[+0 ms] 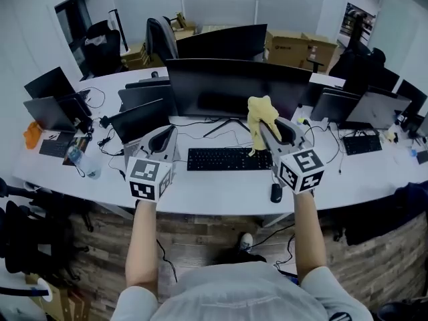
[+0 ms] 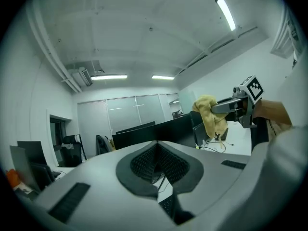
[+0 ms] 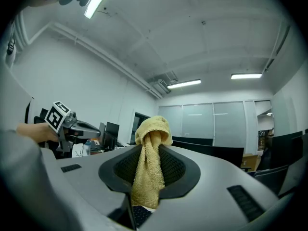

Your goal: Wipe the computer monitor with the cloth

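Note:
A wide black monitor (image 1: pixel 234 85) stands on the white desk (image 1: pixel 227 189) behind a black keyboard (image 1: pixel 227 158). My right gripper (image 1: pixel 264 122) is shut on a yellow cloth (image 1: pixel 261 116), which bunches above the jaws and hangs down in front of the screen's lower right part. That cloth (image 3: pixel 150 165) drapes between the closed jaws of my right gripper (image 3: pixel 153 146) in the right gripper view. My left gripper (image 1: pixel 162 136) hovers over the desk left of the keyboard, jaws shut with nothing in them. The cloth (image 2: pixel 210 114) shows to the right of the left gripper (image 2: pixel 156 153).
A black mouse (image 1: pixel 276 192) lies right of the keyboard. Laptops (image 1: pixel 144 116) and more monitors (image 1: pixel 50 85) stand to the left, another laptop (image 1: pixel 338 105) and keyboard (image 1: pixel 361 144) to the right. A water bottle (image 1: pixel 83 162) sits at the left. Office chairs (image 1: pixel 160 39) stand behind.

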A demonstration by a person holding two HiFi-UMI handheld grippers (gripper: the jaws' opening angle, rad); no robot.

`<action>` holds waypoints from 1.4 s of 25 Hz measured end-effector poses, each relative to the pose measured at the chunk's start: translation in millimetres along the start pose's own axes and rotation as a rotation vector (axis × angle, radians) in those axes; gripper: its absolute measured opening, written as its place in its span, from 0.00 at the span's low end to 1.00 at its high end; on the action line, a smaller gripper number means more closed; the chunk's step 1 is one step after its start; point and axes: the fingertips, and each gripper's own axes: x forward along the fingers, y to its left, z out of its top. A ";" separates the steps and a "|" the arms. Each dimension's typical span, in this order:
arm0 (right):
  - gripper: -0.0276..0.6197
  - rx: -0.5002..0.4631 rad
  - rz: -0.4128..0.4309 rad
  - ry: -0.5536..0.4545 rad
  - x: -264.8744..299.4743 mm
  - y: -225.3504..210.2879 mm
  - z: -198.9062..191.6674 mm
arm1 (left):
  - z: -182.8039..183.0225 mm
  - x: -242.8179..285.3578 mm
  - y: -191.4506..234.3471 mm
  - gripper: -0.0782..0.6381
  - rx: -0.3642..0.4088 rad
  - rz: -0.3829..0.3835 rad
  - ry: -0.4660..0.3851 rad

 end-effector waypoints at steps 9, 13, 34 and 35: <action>0.23 -0.037 0.152 -0.023 79.0 -88.9 7.9 | 26.3 81.3 13.1 0.13 -0.018 0.184 -0.001; 0.23 -0.032 0.205 -0.029 115.4 -97.5 11.7 | 24.2 98.8 27.2 0.13 -0.033 0.220 -0.024; 0.23 0.084 0.240 -0.007 351.9 17.0 36.7 | -51.7 130.6 213.5 0.13 0.043 0.059 0.036; 0.23 0.087 0.239 -0.002 362.0 22.4 38.0 | -54.5 131.6 220.4 0.13 0.047 0.049 0.035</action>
